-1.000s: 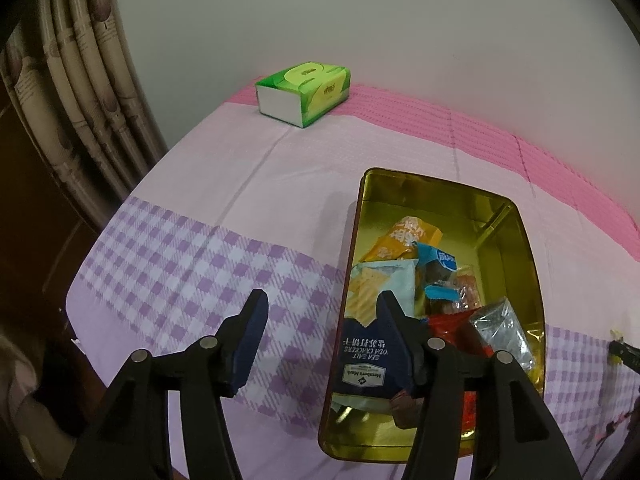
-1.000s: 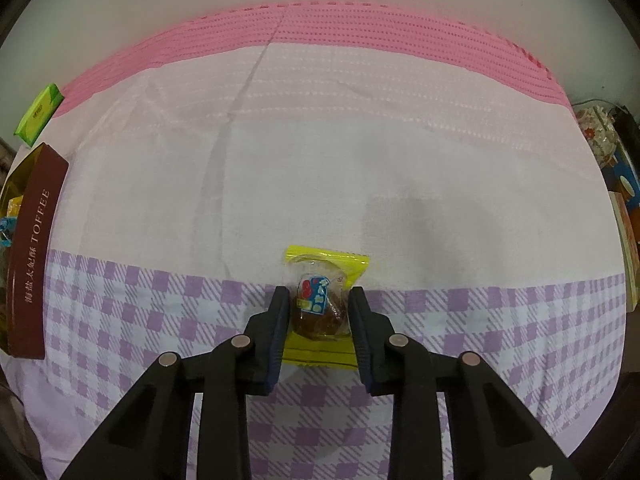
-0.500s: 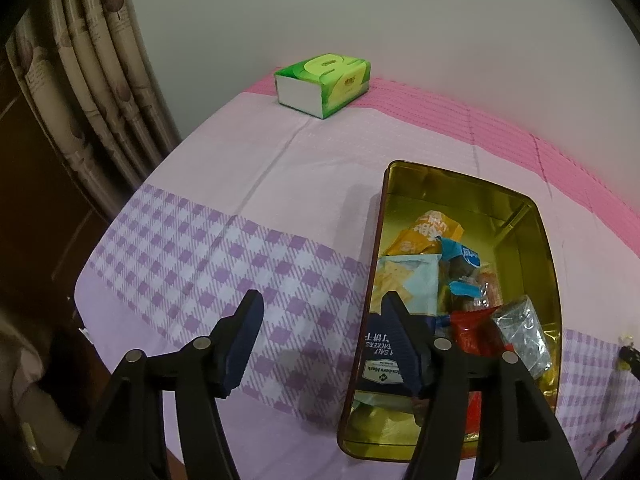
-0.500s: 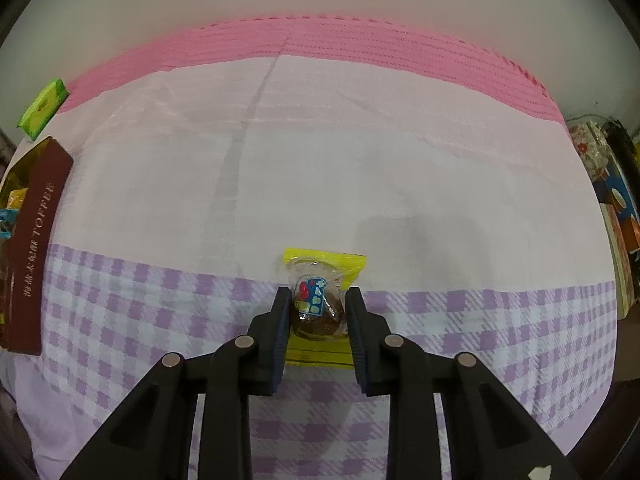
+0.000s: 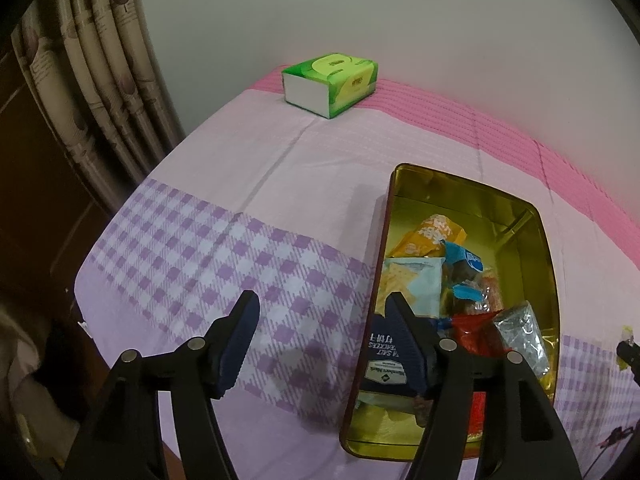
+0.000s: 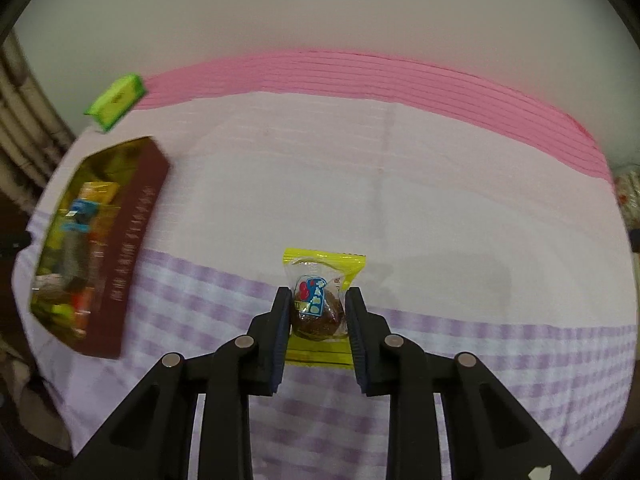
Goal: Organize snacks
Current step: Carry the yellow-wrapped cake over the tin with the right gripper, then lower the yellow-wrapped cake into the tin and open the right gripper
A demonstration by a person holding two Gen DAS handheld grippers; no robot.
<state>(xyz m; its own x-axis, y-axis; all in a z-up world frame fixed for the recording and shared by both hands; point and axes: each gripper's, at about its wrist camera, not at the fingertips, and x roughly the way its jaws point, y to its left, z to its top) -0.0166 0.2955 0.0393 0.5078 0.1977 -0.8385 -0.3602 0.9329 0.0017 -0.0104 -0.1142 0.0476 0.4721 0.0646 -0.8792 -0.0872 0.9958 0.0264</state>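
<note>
A gold tin with maroon sides (image 5: pixel 540 232) sits on the tablecloth, holding several snack packets, among them an orange one (image 5: pixel 432 232) and a dark blue cracker packet (image 5: pixel 386 364). My left gripper (image 5: pixel 320 316) hovers at the tin's left wall, its jaws opening, with nothing between them. In the right wrist view my right gripper (image 6: pixel 318 312) is shut on a yellow-edged packet with a brown cake (image 6: pixel 320 300), lifted above the checked cloth. The tin (image 6: pixel 136 240) lies at the left of that view, blurred.
A green tissue box (image 5: pixel 330 82) stands at the back near the wall, also seen as a green tissue box (image 6: pixel 116 100) at upper left. A curtain (image 5: pixel 100 92) hangs at the left past the table's edge. Cluttered items (image 6: pixel 628 184) sit beyond the right edge.
My right gripper has lifted the yellow packet and carried it left, so the tin has come further into its view. The left gripper's jaws have widened; the left hand stays put.
</note>
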